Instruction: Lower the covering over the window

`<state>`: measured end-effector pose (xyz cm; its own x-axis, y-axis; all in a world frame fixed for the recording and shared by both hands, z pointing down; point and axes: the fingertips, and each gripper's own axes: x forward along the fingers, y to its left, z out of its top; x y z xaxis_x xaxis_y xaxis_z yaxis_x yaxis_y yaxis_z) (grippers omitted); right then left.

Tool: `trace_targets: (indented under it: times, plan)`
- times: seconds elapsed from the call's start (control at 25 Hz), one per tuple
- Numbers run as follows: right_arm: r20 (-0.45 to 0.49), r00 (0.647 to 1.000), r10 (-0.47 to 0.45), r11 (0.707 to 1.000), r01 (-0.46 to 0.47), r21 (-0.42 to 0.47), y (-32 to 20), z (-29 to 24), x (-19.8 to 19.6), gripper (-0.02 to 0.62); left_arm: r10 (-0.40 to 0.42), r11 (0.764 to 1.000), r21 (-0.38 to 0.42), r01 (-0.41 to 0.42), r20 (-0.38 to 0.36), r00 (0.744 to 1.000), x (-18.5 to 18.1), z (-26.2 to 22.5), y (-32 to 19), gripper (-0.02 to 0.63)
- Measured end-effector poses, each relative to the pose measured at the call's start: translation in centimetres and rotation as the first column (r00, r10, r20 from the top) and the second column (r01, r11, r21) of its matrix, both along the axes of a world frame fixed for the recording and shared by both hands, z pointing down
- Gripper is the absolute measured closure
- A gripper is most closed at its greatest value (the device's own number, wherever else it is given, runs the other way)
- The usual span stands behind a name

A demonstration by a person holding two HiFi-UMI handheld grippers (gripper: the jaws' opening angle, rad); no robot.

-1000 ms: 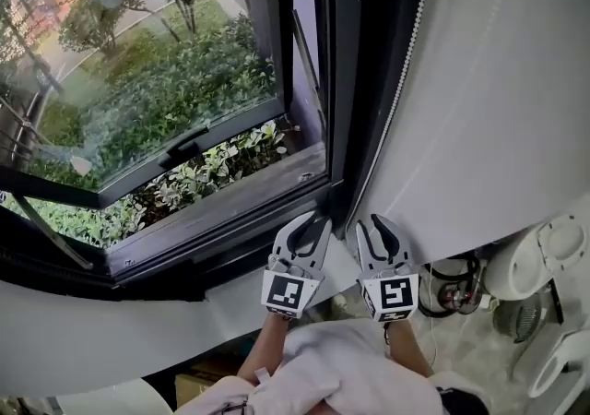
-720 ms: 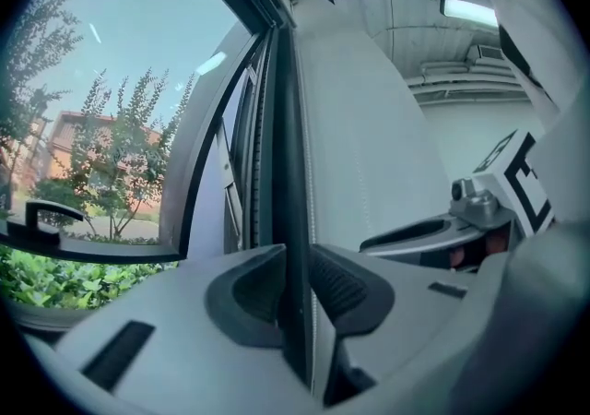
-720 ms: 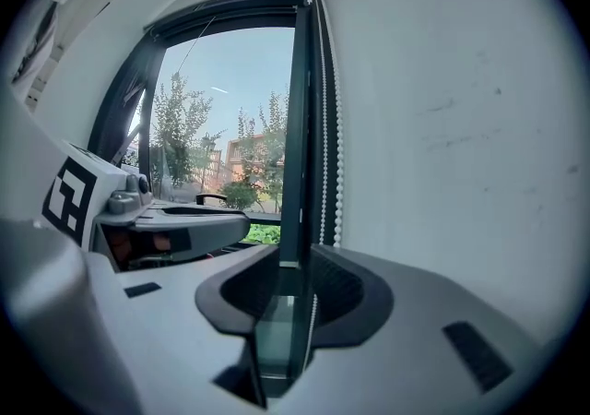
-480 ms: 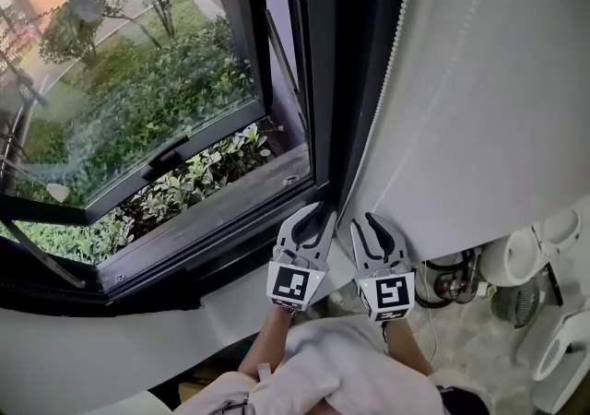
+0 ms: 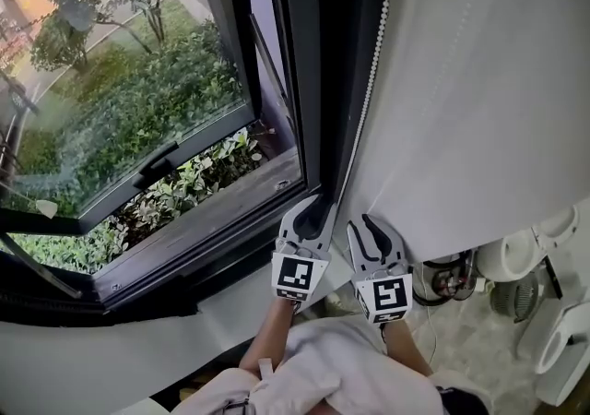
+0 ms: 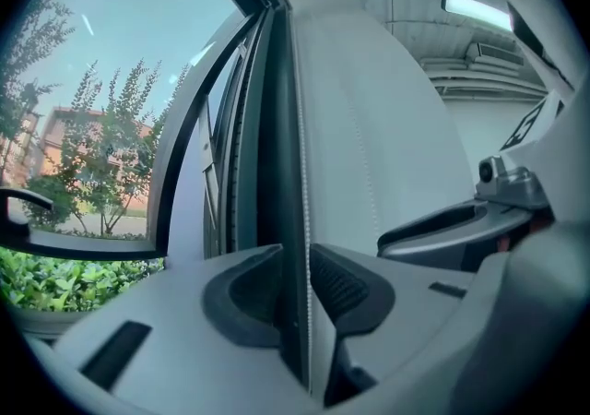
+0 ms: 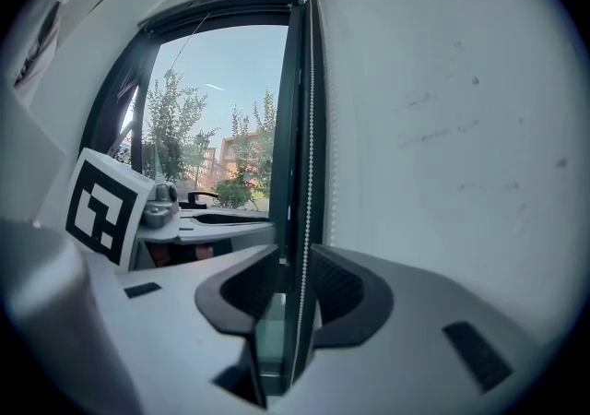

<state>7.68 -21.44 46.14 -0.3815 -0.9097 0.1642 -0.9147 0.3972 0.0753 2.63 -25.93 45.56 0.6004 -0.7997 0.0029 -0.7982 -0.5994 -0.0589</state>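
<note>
A white roller blind (image 5: 479, 109) hangs at the right of the dark window frame (image 5: 309, 81). Its white bead chain (image 5: 369, 90) drops along the frame's edge to my two grippers. My left gripper (image 5: 318, 204) points level at the chain. In the left gripper view the chain (image 6: 301, 127) runs upright between the open jaws of the left gripper (image 6: 295, 266), close to the right pad, with a dark gap on its left. My right gripper (image 5: 361, 221) is beside it. In the right gripper view the chain (image 7: 310, 127) hangs free between the open jaws of the right gripper (image 7: 297, 266).
The window sash (image 5: 166, 160) is swung outward over green shrubs. A white sill (image 5: 138, 339) runs below the frame. White appliances (image 5: 525, 256) and cables (image 5: 447, 279) sit low at the right. The left gripper's marker cube (image 7: 101, 206) shows in the right gripper view.
My left gripper has slid right, closer to the frame's edge and the bead chain. The head view has swung so the window sits further left. The right gripper has stayed put.
</note>
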Motion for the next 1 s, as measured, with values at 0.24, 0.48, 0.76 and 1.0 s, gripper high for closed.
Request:
trace_targets:
  times: [0.24,0.48,0.76,1.0]
  plan:
    - [0.001,1.000,-0.005,1.000,0.005,-0.001,0.0,0.1,0.0,0.492,0.009,1.000,-0.008,-0.009,0.022,1.000,1.3,0.4,-1.2,0.483]
    - [-0.002,1.000,-0.006,1.000,0.006,-0.002,0.2,0.1,0.1,0.492,-0.008,1.000,-0.015,0.008,0.041,0.999,2.2,0.9,-2.4,0.446]
    - [-0.001,1.000,0.001,1.000,-0.001,0.004,0.6,-0.2,0.3,0.493,-0.033,0.999,-0.024,0.035,0.069,0.997,3.1,2.0,-3.6,0.426]
    - [-0.003,1.000,0.007,1.000,-0.007,0.005,0.9,-0.4,0.6,0.494,-0.108,0.994,-0.001,0.109,0.087,0.990,2.6,2.1,-4.3,0.467]
